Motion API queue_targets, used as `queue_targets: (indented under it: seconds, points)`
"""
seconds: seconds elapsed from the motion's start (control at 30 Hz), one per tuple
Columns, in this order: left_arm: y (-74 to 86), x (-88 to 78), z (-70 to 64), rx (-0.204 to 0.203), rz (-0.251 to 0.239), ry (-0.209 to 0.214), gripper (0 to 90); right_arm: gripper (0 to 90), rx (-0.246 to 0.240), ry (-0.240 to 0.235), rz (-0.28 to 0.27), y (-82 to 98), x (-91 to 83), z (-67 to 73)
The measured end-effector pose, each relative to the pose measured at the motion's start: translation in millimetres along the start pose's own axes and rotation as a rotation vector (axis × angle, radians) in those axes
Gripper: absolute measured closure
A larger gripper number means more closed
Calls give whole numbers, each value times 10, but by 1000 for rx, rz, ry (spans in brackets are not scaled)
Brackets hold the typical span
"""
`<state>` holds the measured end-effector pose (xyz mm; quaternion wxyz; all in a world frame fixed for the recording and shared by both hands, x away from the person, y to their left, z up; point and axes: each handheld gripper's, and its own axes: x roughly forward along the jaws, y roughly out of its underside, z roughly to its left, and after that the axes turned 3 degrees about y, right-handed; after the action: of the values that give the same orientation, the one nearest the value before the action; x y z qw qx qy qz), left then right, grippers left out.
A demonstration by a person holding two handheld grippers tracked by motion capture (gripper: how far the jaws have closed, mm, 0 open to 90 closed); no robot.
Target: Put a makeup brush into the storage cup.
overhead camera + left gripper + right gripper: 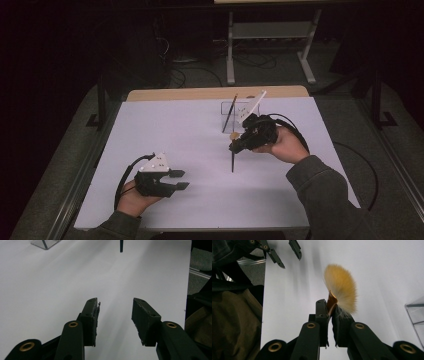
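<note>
My right gripper (239,145) (329,307) is shut on a fan brush just below its splayed orange bristles (341,291). The brush's thin dark handle (232,159) points toward the near edge of the white table, and its end also appears in the left gripper view (121,246). My left gripper (181,179) (115,303) stands open low over the table's near left part, with nothing between its pads. Its jaws also appear at the top left of the right gripper view (287,252).
A clear holder (231,113) (44,243) stands at the back middle of the white table sheet (200,130), with a dark stick leaning in it. A white object (252,105) leans beside it. Metal frame legs (270,45) stand on the floor beyond the table.
</note>
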<state>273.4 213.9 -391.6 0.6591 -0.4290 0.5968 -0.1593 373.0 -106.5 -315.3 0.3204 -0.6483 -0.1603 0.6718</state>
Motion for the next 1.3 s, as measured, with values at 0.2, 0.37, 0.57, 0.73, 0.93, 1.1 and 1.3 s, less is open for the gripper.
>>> queue_targets:
  seconds: [0.2, 0.37, 0.57, 0.73, 0.93, 1.1, 1.3]
  points:
    - [22, -18, 7, -8, -1, -6, 550, 828, 8, 3, 6, -8, -21, -45]
    - [25, -27, 15, -11, 0, 1, 523, 828, 10, 9, 2, -18, -44, -74]
    - [34, -60, 23, -15, -6, -13, 499, 829, 36, 17, 7, 14, -68, -141]
    - [70, -93, 47, -34, -5, -28, 479, 829, 51, 26, 2, 33, -89, -189]
    - [79, -118, 59, -46, -21, -45, 432, 828, 52, 27, -1, 36, -99, -231]
    - [113, -145, 74, -54, -13, -59, 413, 828, 64, 37, -8, 51, -138, -279]
    - [165, -194, 119, -66, -15, -82, 373, 829, 84, 54, -10, 53, -214, -349]
